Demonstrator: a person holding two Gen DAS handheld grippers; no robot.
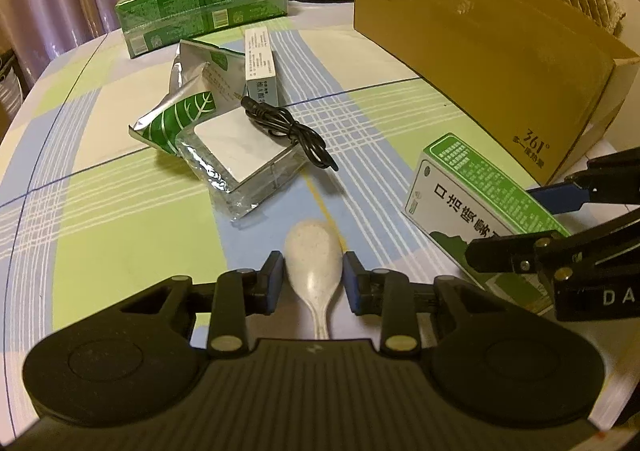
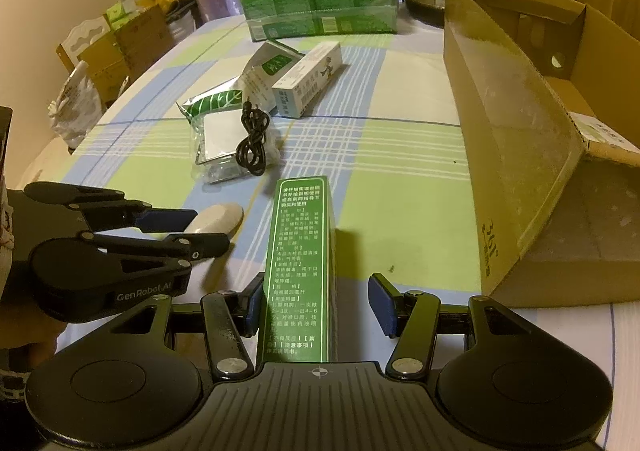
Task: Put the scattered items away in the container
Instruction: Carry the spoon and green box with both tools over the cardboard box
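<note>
On the left wrist view, my left gripper (image 1: 314,278) sits at lower centre with the pale spoon (image 1: 315,251) between its pads. The bowl points away from me up the frame and the handle runs back under the gripper body, so the spoon's long axis lines up with the fingers. The pads stand just beside the bowl on both sides; I cannot tell whether they are pressing on it yet.

Further right in that view, the green medicine box (image 1: 472,191) lies at the right edge with my right gripper (image 1: 532,219) reaching around it. The cardboard box (image 1: 480,63), which I take to be the container, fills the upper right.

The right wrist view settles what the left one leaves vague. The left gripper (image 2: 204,229) shows at left with the spoon (image 2: 218,217) between its fingers. At lower centre, my right gripper (image 2: 320,301) is spread wide around the medicine box (image 2: 302,251), whose long axis also runs along the fingers. The left pad looks to be against the carton, while the right pad stands clear.

This view alone shows the open inside of the container (image 2: 520,99), at right. From here I judge the right gripper nearer to it, needing only to close and swing right.

The foil packets (image 2: 218,101), black cable (image 2: 252,143) and white carton (image 2: 308,79) lie loose on the desk (image 2: 380,155) at upper centre.
</note>
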